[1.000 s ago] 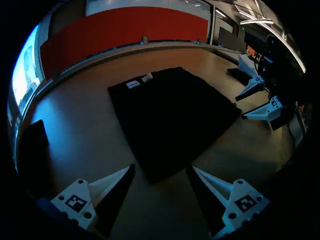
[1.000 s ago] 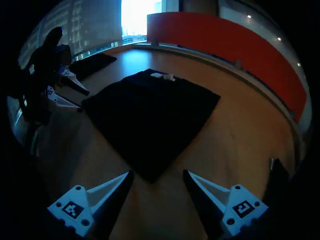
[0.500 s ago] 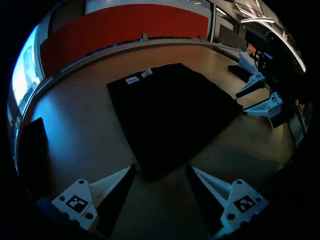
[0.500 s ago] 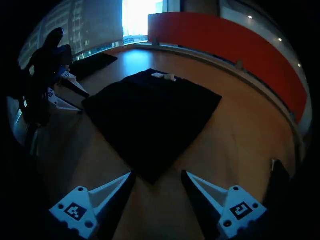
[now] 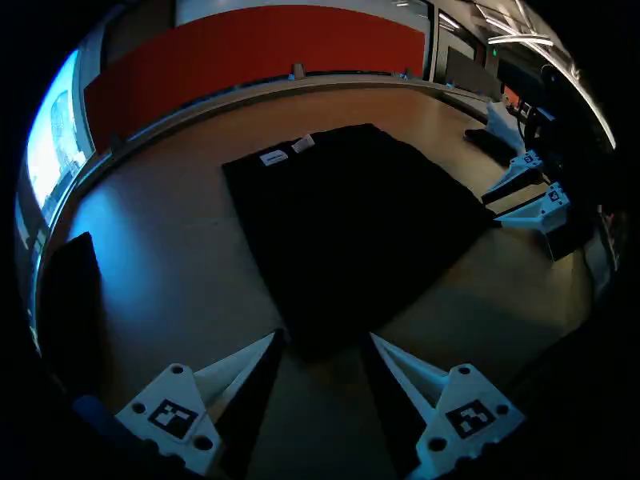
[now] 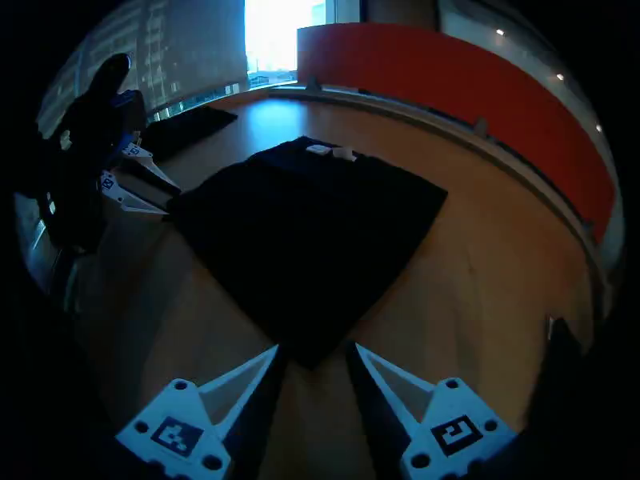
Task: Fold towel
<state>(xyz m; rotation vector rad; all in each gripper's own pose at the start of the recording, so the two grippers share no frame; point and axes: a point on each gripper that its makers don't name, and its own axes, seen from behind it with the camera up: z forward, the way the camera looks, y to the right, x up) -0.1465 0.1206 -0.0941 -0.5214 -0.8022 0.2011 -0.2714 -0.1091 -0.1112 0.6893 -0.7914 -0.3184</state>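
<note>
A black towel lies flat on the wooden table, with white labels at its far corner. In the left gripper view, my left gripper is low over the table, its jaws narrowed but still apart, and the towel's near corner reaches in between the fingertips. In the right gripper view, my right gripper sits the same way at another corner, with a smaller gap. Each gripper also shows far off in the other's view: the right gripper and the left gripper, both at towel corners.
A red wall panel runs behind the table's curved far edge, beside a bright window. A dark flat thing lies at the table's left side, another near the window. A person's dark figure stands behind the left gripper.
Both grippers' jaws have narrowed, the right more than the left, and both have crept forward so a towel corner now lies between each pair of fingertips. The towel has not moved.
</note>
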